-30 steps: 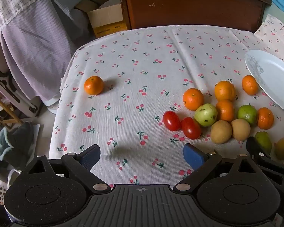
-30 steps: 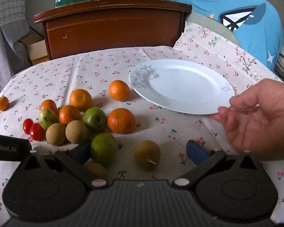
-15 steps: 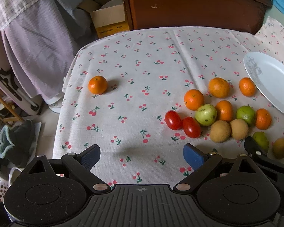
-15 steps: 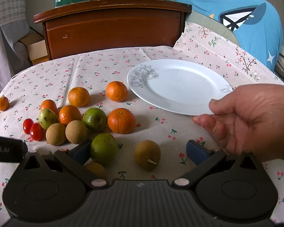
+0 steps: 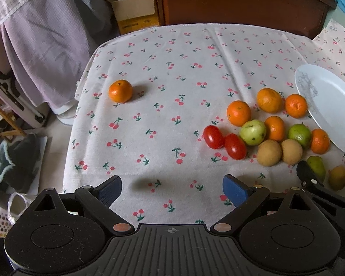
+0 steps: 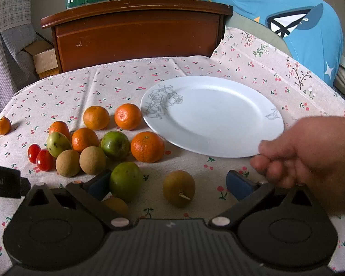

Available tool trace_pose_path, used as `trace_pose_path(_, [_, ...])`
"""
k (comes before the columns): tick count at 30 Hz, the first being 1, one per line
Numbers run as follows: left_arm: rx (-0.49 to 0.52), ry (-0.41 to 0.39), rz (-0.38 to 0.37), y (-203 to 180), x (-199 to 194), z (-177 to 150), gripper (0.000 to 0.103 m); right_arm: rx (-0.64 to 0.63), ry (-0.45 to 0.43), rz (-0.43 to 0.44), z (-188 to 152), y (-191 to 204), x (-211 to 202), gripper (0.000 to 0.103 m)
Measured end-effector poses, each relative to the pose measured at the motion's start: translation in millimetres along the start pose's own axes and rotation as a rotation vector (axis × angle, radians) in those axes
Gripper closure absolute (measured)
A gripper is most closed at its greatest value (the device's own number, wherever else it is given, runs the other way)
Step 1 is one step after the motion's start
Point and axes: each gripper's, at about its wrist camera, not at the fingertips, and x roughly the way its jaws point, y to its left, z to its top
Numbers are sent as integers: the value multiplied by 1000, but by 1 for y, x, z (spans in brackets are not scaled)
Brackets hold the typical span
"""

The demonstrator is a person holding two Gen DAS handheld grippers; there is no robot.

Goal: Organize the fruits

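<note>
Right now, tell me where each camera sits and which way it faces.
Left wrist: rides the left tool, looking down across the cherry-print tablecloth; its open blue fingers show.
Right wrist: rides the right tool, facing the white plate; open fingers and a bare hand at the plate's rim show.
Shared: plate, two cherry tomatoes, lone tangerine.

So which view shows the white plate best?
The right wrist view: the whole white plate shows, bare, with grey drawings on its rim and a hand at its near edge. The left wrist view catches only part of it, cut off by the picture's right edge.
</note>
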Motion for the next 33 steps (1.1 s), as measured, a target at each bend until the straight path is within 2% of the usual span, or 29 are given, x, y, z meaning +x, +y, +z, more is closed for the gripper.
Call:
trace_pose_path(12, [-41,-21,-13,14,-13,10,7,0,0,0,0,0,0,1])
trace_pose_path(26, [-36,-24,-60,14,-26,2,7,-2,7,0,-1,2,0,1])
trace_pose_path(29, [-18,-26,-64,12,-31,0,7,-8,40,33,-2,-1,-6,1])
trace_pose_path(33, [-27,-16,-75,14,-34,0,7,-105,110,105,-5,3,-17,1])
